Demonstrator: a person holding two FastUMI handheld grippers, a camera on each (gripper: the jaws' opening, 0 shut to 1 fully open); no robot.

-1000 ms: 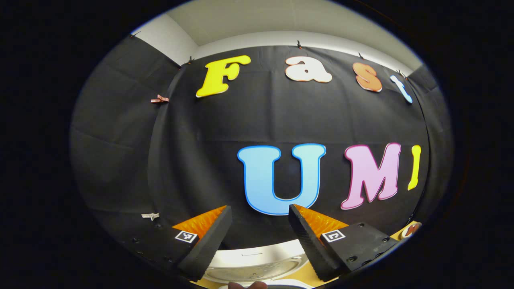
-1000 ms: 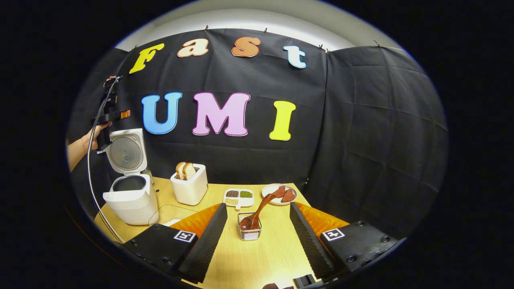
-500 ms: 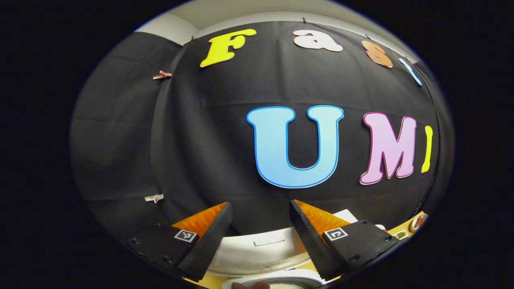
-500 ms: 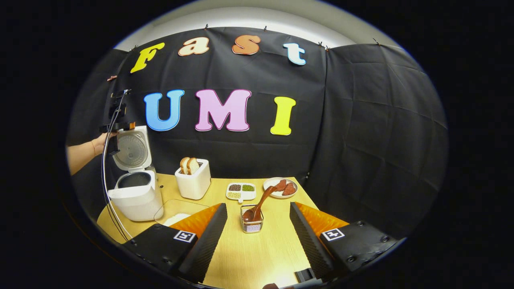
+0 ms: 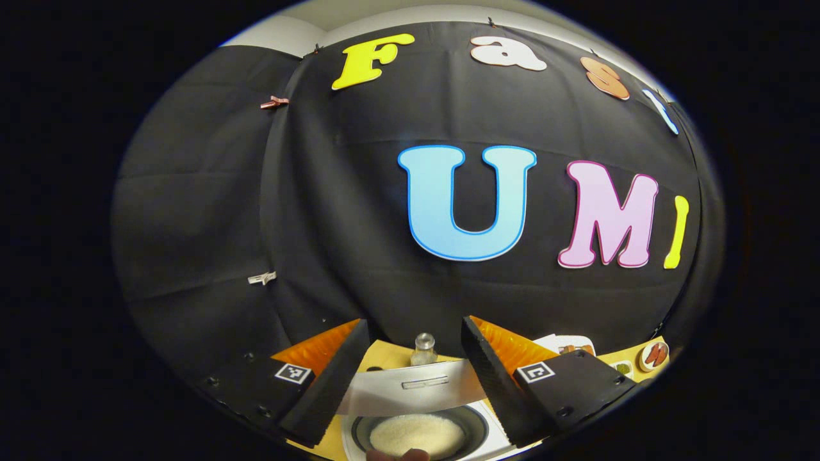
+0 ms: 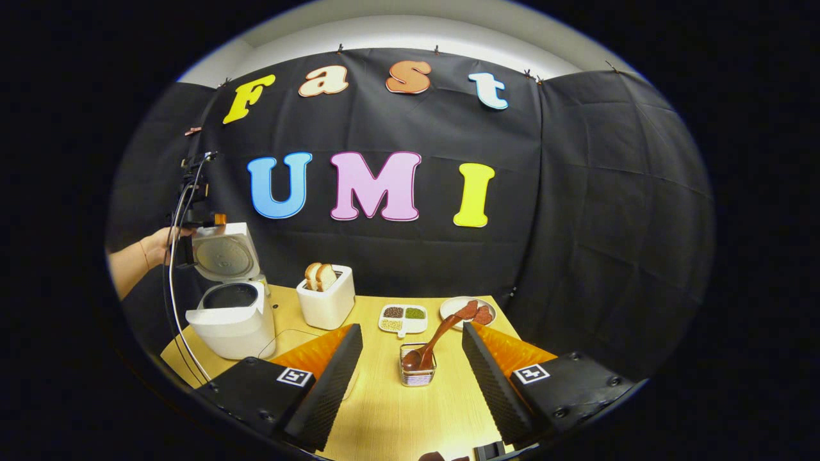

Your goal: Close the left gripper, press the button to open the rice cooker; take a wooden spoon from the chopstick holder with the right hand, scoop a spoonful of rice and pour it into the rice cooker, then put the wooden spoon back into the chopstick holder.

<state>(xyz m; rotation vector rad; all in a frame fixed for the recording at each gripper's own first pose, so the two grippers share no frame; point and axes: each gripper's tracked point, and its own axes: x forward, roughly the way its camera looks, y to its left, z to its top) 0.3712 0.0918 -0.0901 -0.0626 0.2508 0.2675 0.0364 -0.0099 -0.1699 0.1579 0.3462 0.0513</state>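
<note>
The white rice cooker (image 6: 234, 320) stands at the table's left with its lid (image 6: 224, 257) raised and tilted over the pot. My left gripper (image 6: 208, 221), held by a hand (image 6: 154, 246), sits at the lid's top rear edge. In the left gripper view the left gripper (image 5: 414, 322) is open, the lid's white edge (image 5: 410, 387) lies between its fingers, and white rice (image 5: 416, 435) shows in the pot below. The right gripper (image 6: 411, 328) is open and empty, just short of the chopstick holder (image 6: 418, 374). The brown wooden spoon (image 6: 442, 333) leans in the holder.
A white toaster (image 6: 328, 301) with bread stands behind the holder. Beside it are a small divided dish (image 6: 400, 317) and a plate (image 6: 467, 310) of red slices. A clear dish outline (image 6: 285, 339) lies near the cooker. A small glass bottle (image 5: 424, 349) stands behind the cooker.
The left gripper has dropped and tipped downward, bringing the lid edge and the rice in the pot into its view. The lid has tilted forward. The right gripper has shifted slightly left.
</note>
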